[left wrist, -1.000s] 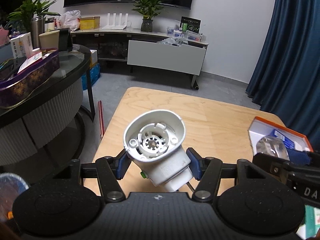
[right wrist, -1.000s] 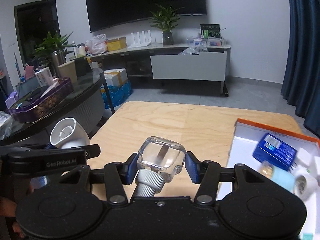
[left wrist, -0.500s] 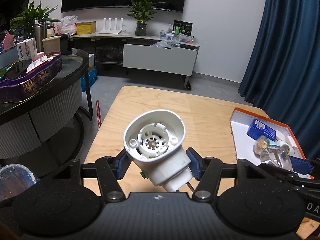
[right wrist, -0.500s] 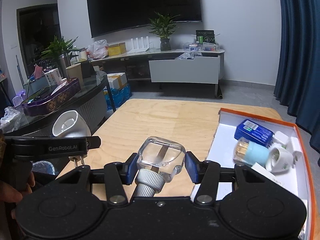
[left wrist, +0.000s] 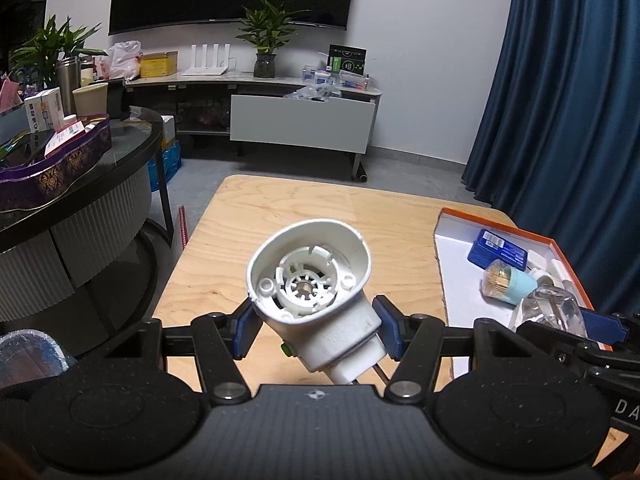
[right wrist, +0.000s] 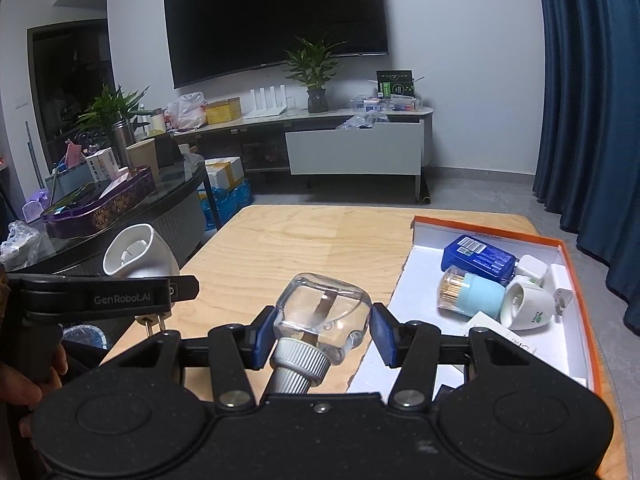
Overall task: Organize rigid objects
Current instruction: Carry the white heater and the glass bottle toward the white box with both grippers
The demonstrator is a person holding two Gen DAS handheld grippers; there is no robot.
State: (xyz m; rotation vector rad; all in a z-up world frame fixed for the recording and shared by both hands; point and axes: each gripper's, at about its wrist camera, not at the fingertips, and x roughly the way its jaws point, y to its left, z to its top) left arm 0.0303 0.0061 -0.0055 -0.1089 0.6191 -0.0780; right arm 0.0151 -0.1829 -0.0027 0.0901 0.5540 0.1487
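Over wooden table [right wrist: 312,236]: left fingers [left wrist: 242,330] clamp white plug-in device [left wrist: 316,300]; right fingers [right wrist: 266,338] clamp glass bottle [right wrist: 324,320].

"GenRobot.AI", white print, on the left gripper's [right wrist: 154,322] black body; "DA", cut off, on the right gripper's [left wrist: 550,312] body.

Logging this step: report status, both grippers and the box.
Left gripper shut on white plug-in device. Right gripper shut on clear bottle. Orange box part-filled. Table between them and box bare.

A light plywood table [right wrist: 320,240] carries an orange-rimmed white tray [right wrist: 416,264] at its right side.
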